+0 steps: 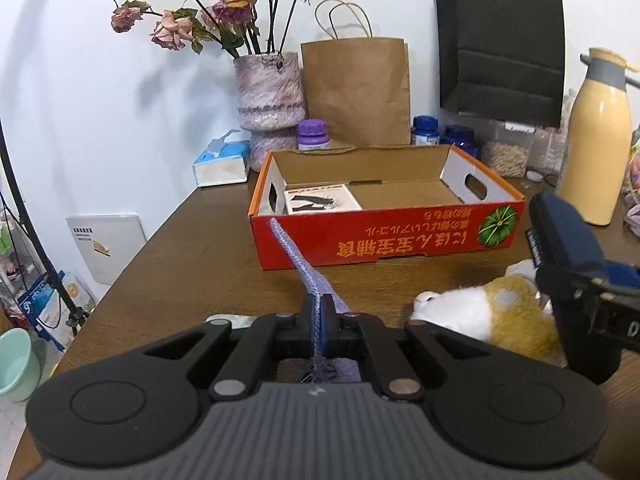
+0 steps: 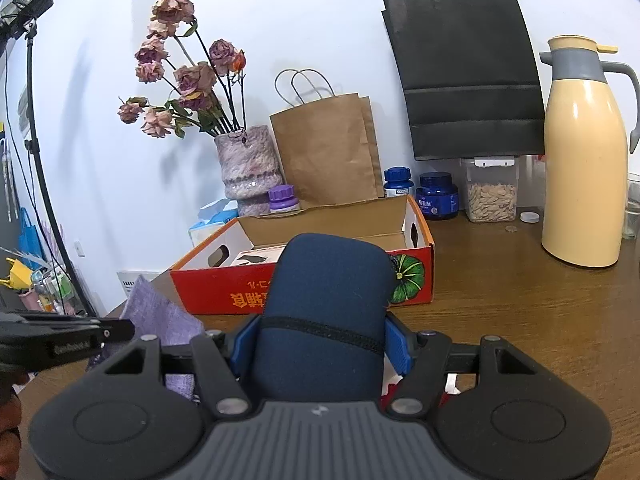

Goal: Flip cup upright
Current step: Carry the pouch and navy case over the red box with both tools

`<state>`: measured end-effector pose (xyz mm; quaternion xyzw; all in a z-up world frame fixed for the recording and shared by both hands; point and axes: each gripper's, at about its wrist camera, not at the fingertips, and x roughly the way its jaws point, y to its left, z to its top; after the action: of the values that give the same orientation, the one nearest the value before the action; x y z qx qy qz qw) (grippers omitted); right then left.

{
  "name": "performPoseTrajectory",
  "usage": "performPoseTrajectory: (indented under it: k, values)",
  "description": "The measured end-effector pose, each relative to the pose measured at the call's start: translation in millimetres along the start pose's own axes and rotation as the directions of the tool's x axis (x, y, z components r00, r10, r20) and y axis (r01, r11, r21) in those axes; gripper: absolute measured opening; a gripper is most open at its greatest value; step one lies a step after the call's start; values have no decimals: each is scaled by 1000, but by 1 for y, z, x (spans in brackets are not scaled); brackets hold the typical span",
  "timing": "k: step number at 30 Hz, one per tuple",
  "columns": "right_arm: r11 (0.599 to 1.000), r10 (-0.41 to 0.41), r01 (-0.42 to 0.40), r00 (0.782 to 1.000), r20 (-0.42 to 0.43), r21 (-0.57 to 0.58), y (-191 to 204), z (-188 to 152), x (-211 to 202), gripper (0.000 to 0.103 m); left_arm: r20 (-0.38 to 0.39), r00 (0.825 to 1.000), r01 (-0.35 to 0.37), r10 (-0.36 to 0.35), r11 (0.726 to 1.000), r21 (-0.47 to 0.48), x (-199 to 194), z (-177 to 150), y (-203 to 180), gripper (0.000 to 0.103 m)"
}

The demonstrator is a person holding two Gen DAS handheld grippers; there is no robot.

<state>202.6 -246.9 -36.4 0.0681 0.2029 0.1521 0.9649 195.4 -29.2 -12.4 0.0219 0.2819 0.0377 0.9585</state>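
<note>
A dark blue fabric-covered cup [image 2: 324,300] sits between the blue pads [image 2: 397,344] of my right gripper [image 2: 322,346], which is shut on its body; its rounded far end points away and slightly up. I cannot tell which end is the mouth. The left wrist view shows the same cup [image 1: 568,224] at the right edge, held above the table. My left gripper [image 1: 320,314] is shut on a thin purple woven cloth [image 1: 298,264], which sticks out stiffly ahead of the jaws. From the right wrist view, that cloth [image 2: 156,312] and the left gripper [image 2: 120,330] are at lower left.
A red cardboard box [image 1: 384,236] lies open mid-table, with a white and tan plush toy [image 1: 480,312] in front of it. Along the wall stand a vase of dried roses [image 1: 268,92], a brown paper bag [image 1: 356,88], a black bag [image 2: 468,76], jars and a yellow jug [image 2: 584,168].
</note>
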Motion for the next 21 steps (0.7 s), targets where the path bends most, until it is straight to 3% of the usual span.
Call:
performPoseTrajectory:
  k: [10,21]
  values:
    - [1000,10,-9,1000,15,-11,5,7,-6,63,45,996,79,-78,997,-26,-14,19,1,3]
    - [999,1,0,1000,17,-43,11,28,7,63,102,988,123,-118,991,-51,-13,45,-1,3]
